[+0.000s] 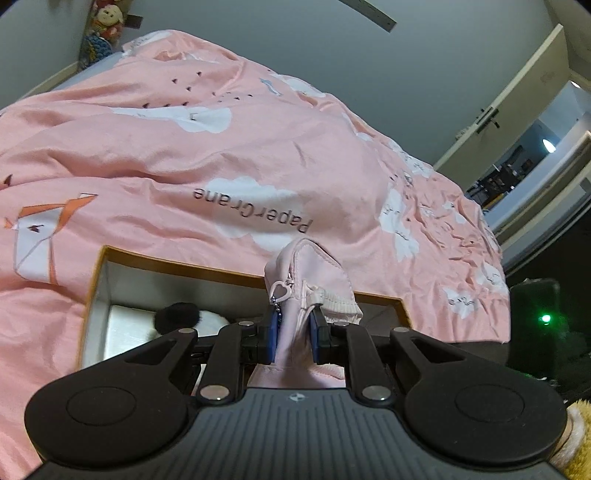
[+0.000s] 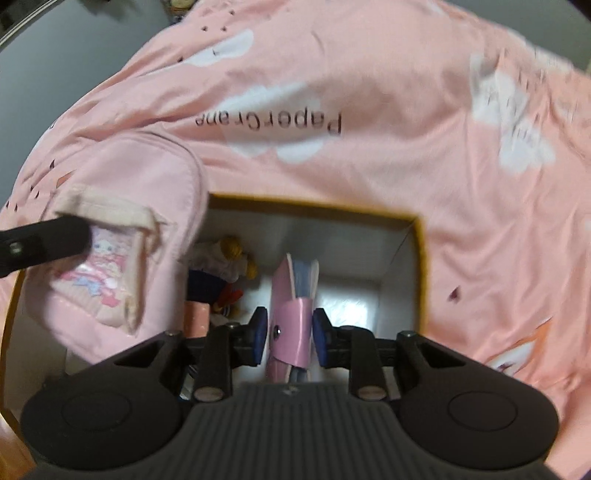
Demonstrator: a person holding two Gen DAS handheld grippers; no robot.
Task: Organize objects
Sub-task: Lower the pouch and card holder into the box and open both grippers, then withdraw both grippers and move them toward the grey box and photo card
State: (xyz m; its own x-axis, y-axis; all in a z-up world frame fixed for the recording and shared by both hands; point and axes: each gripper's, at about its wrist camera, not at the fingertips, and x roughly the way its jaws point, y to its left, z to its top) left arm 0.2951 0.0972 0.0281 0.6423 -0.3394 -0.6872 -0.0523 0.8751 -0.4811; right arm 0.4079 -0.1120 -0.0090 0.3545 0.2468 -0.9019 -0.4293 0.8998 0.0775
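My left gripper [image 1: 293, 334] is shut on a small pink bag [image 1: 308, 275] with a heart zipper pull, held over the open cardboard box [image 1: 98, 275]. The same bag shows in the right wrist view [image 2: 122, 236] with a cartoon patch, at the box's left side. My right gripper [image 2: 290, 332] is shut on a pink snap wallet [image 2: 291, 314], held over the box [image 2: 419, 258]. A doll with yellow hair [image 2: 229, 266] lies inside the box. A black fluffy item [image 1: 177, 317] lies in it too.
The box rests on a bed with a rumpled pink duvet [image 1: 221, 147] printed with clouds and "PaperCrane". Stuffed toys [image 1: 103, 29] sit at the far corner. An open door [image 1: 517, 110] is at the right.
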